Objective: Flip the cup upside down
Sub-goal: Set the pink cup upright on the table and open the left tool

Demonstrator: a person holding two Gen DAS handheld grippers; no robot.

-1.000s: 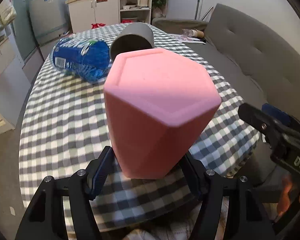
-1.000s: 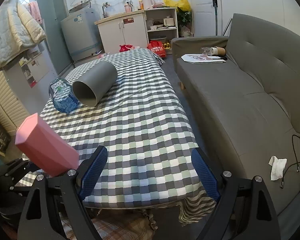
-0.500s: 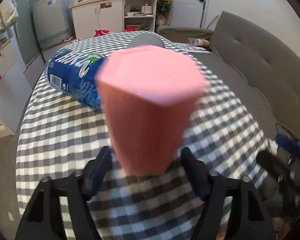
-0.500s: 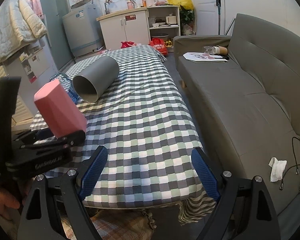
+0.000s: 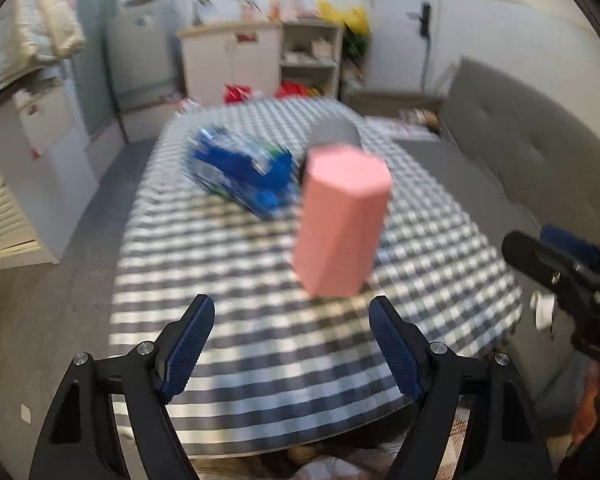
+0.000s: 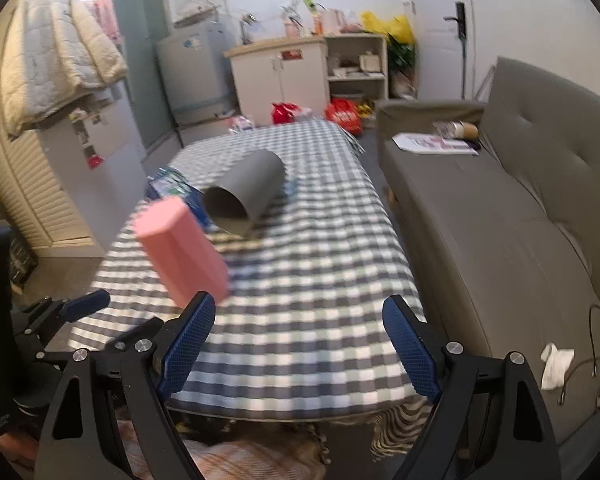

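You are working in a lived-in home, a small room that serves as living room and kitchen together. A grey sofa (image 6: 512,208) stands just beside the table (image 6: 320,280) with its checked cloth, while a fridge (image 6: 192,76), a cabinet (image 6: 280,76) and shelves (image 6: 356,68) line the far wall. Quilted jackets (image 6: 56,60) hang at your left.

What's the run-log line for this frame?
cup: pink cup closed end up on checkered table, released | left hand-held gripper: open | right hand-held gripper: open, idle
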